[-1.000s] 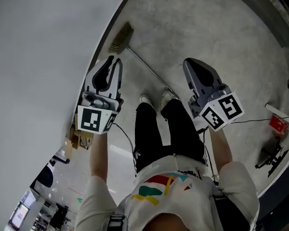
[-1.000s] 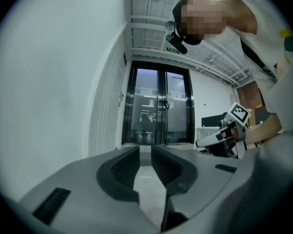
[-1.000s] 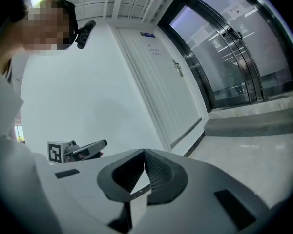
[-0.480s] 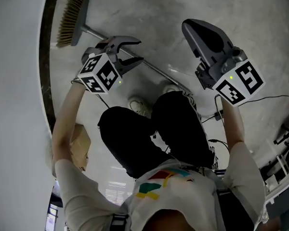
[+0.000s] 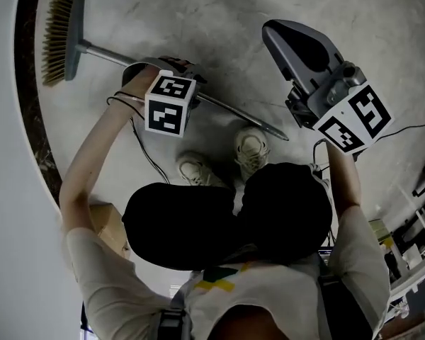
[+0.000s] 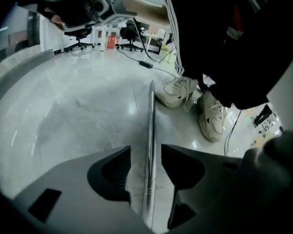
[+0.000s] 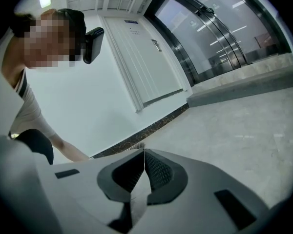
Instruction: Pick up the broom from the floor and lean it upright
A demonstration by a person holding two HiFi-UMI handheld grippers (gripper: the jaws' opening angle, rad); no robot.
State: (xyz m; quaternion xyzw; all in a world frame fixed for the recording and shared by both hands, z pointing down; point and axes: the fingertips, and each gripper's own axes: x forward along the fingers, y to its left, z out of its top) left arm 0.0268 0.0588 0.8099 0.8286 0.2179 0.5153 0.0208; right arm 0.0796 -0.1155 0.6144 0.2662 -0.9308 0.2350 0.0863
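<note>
Broom [image 5: 230, 112] lying flat on floor [image 5: 219, 20], bristle head toward wall. Left gripper [image 6: 146, 150] straddling metal handle, fingers [image 6: 112, 172] just been opening wide, not pressing. Right gripper [image 7: 144, 155] hanging clenched, empty. Handle probably stiff, light, slick; firm mid-shaft grip looking best.

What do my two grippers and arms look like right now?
The left gripper and right gripper are grey, beak-shaped shells with dark ribbed pads. Each carries a white cube of black square markers. A thin black cable trails from the left one. Sleeves are short and white. The left's jaws have just been opening, the broom handle between them.
</note>
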